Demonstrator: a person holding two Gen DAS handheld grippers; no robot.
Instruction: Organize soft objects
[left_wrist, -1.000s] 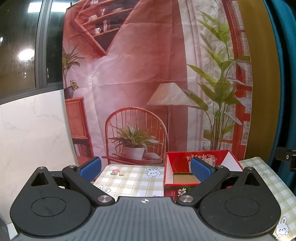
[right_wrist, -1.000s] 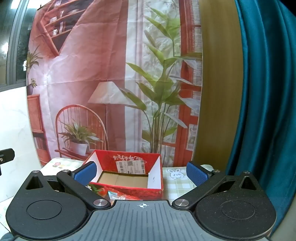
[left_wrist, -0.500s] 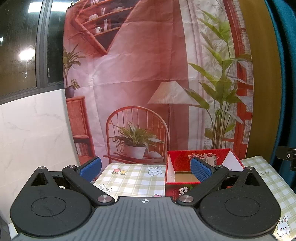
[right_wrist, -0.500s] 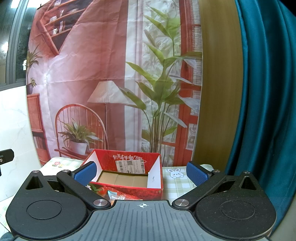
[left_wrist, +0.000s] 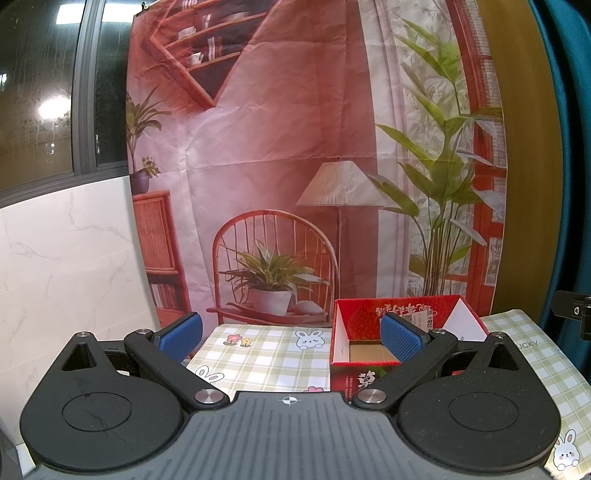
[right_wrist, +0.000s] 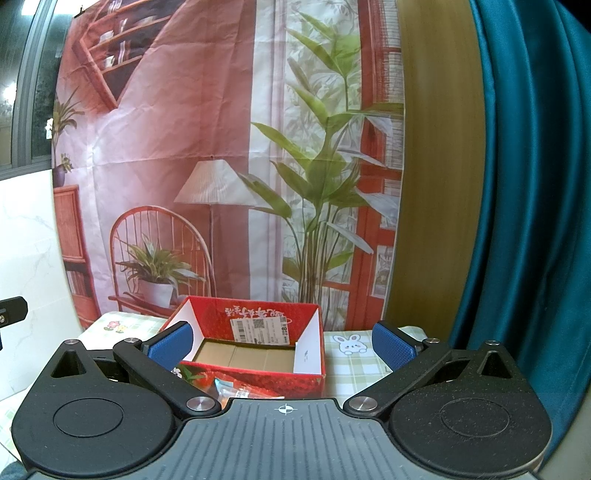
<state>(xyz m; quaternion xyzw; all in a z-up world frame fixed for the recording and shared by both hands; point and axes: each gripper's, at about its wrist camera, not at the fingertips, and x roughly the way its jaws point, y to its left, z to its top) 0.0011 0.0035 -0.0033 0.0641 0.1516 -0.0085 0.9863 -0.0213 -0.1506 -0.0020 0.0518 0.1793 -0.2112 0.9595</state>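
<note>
Holding both tools level above the near edge of the table, I see each pair of blue-padded tongs spread wide apart with nothing between them: the left gripper (left_wrist: 291, 338) and the right gripper (right_wrist: 282, 346). Just past the right gripper's body, close to the near wall of the box, part of a crinkly orange and clear packet (right_wrist: 236, 389) peeks out, most likely one of the soft things to sort; the rest is hidden, so I cannot tell its shape. Beyond it, toward the far edge of the checked bunny tablecloth (left_wrist: 266, 354), stands the open red box (right_wrist: 258, 332), empty with a bare cardboard floor. To do this well I would tip the right gripper down first, find the whole packet, then close gently on its middle. Behind hangs a printed backdrop (left_wrist: 295, 147).
</note>
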